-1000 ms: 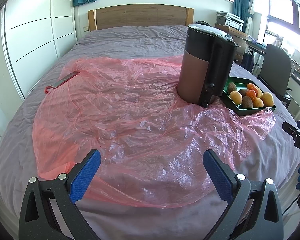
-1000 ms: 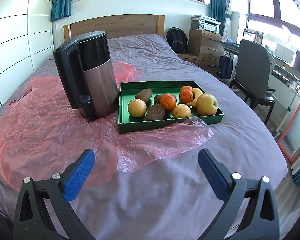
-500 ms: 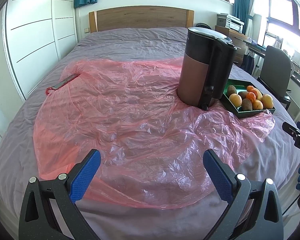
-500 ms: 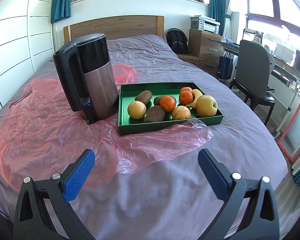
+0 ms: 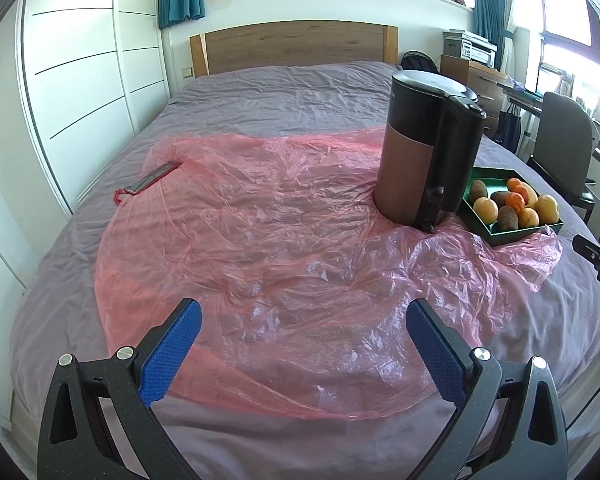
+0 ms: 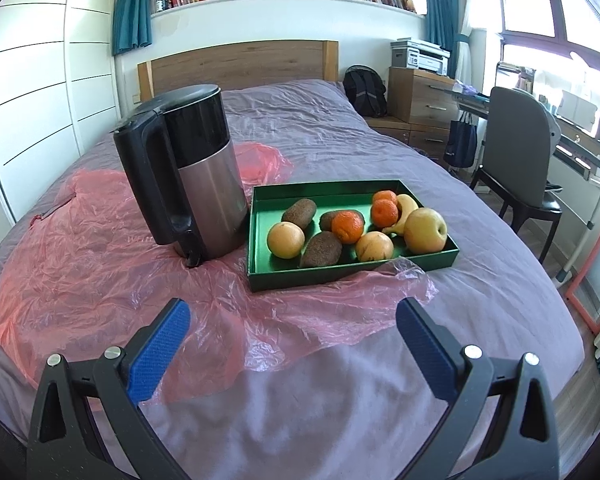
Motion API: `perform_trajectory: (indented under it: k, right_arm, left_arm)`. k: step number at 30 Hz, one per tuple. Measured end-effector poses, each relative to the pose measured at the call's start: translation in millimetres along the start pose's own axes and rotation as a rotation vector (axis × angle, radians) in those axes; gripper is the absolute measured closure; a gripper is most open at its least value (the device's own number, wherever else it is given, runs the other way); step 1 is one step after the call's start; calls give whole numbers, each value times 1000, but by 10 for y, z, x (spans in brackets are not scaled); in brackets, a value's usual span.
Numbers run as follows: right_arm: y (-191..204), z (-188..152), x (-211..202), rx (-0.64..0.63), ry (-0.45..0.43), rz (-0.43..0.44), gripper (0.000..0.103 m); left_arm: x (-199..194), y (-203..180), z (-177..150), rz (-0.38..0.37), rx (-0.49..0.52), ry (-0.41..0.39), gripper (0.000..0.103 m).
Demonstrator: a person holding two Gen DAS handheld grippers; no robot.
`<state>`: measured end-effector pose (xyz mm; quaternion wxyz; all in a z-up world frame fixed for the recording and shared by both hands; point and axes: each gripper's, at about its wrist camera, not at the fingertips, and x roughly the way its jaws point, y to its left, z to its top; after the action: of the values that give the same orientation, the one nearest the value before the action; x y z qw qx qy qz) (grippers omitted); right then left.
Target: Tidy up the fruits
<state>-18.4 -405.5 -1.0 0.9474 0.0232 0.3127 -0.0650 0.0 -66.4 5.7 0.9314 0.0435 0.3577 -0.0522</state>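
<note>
A green tray (image 6: 260,236) (image 5: 518,236) lies on the bed and holds several fruits: brown kiwis (image 6: 299,213), tangerines (image 6: 347,227), oranges (image 6: 285,240), a banana (image 6: 405,208) and a yellow apple (image 6: 425,230). My right gripper (image 6: 293,338) hangs open well short of the tray, over the grey bedspread, with nothing between its blue pads. Over the pink plastic sheet (image 5: 260,240), far left of the tray, my left gripper (image 5: 304,344) is open and empty too.
A tall black and steel kettle (image 6: 184,176) (image 5: 424,152) stands on the plastic just left of the tray. A flat knife-like object (image 5: 152,178) lies at the sheet's far left edge. A chair (image 6: 516,160) and desk stand right of the bed.
Both views have pulled back and tilted slightly; the kettle and tray sit a little farther off. Both grippers stay open and empty, and nothing on the bed has moved.
</note>
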Motion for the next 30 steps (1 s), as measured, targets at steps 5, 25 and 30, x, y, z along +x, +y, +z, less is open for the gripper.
perform_trajectory:
  k: [5, 25, 30]
  right_arm:
    - [29, 80, 33, -45, -2, 25, 0]
    - [151, 134, 238, -132, 40, 98, 0]
    - [177, 137, 233, -144, 34, 98, 0]
  left_arm:
    - [2, 72, 28, 22, -26, -9, 2]
    - [81, 132, 121, 89, -65, -5, 2]
    - [82, 80, 118, 77, -46, -3, 2]
